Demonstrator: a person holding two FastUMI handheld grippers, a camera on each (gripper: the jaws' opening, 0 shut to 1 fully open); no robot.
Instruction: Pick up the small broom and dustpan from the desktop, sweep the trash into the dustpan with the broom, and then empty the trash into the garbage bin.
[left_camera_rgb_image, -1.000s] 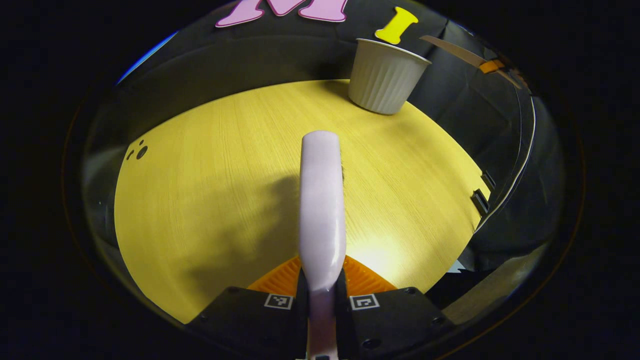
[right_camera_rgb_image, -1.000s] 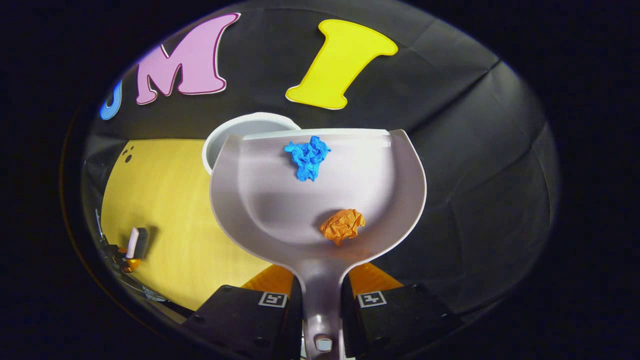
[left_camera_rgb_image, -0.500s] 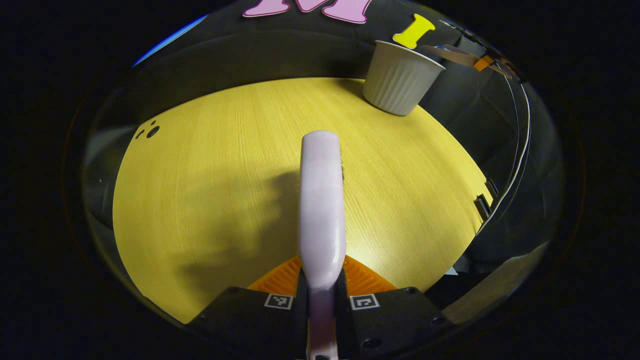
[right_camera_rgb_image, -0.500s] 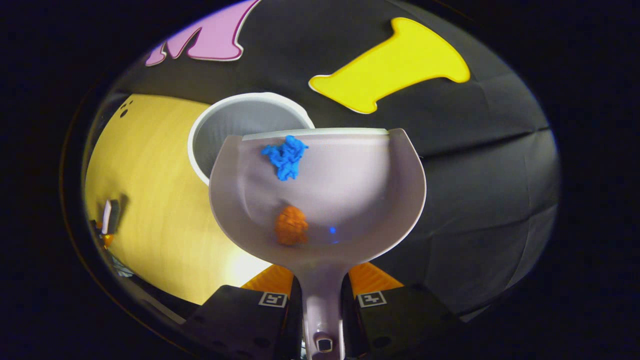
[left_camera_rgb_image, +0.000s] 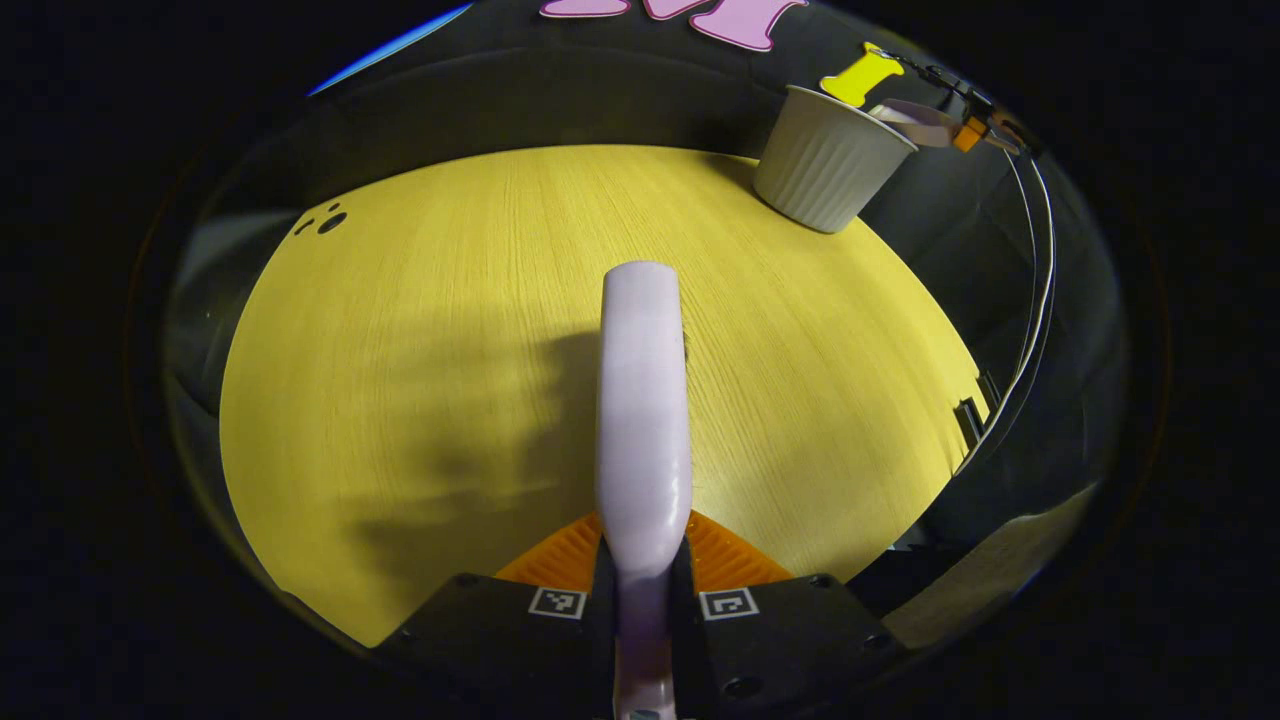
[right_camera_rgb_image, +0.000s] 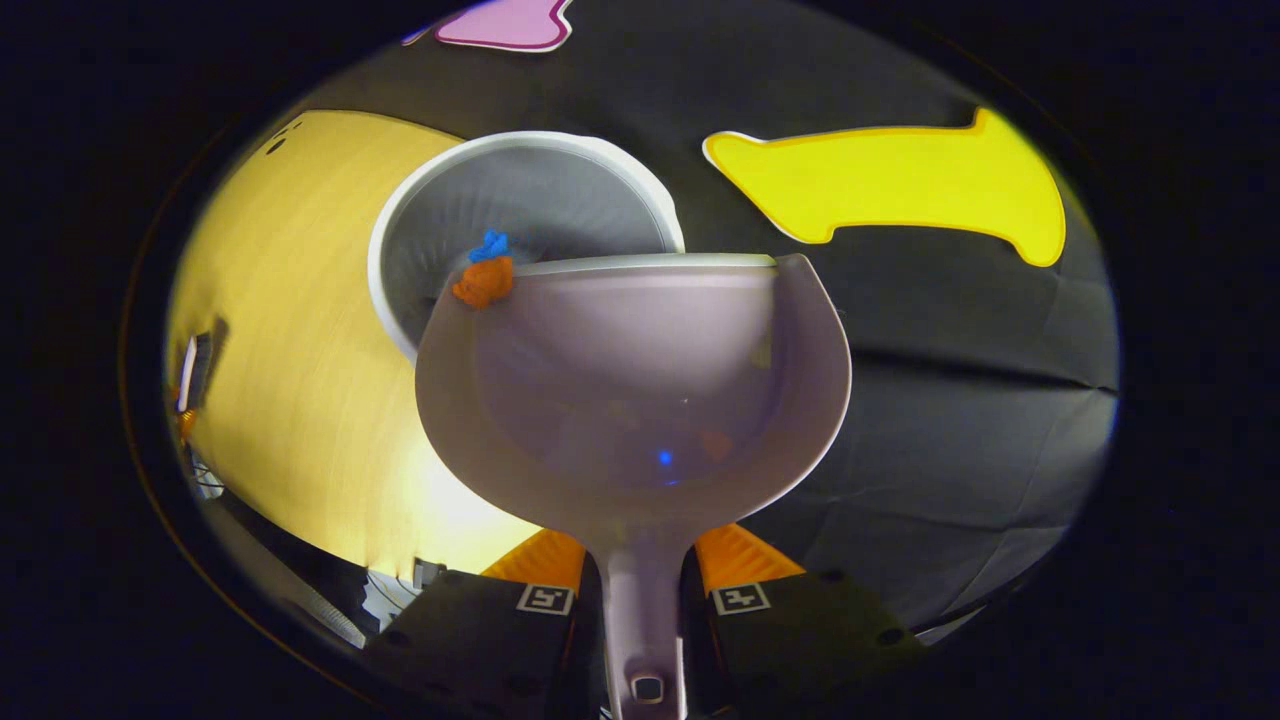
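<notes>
My right gripper is shut on the handle of the pale dustpan, which is tipped over the white ribbed garbage bin. An orange paper wad and a blue paper wad are at the pan's front left lip, over the bin's mouth. My left gripper is shut on the pale broom handle, held above the yellow wooden desktop. In the left gripper view the bin stands at the far right with the dustpan tilted over its rim. The broom and left gripper appear small at the far left of the right gripper view.
The desktop's right edge drops off to dark cloth. A white cable runs down the right side. Small dark holes mark the table's far left corner. Black cloth wall stands behind the bin.
The dustpan has moved over the bin and tipped forward; both paper wads slid from the pan's floor to its front left lip. The left gripper drew back, the bin now farther off.
</notes>
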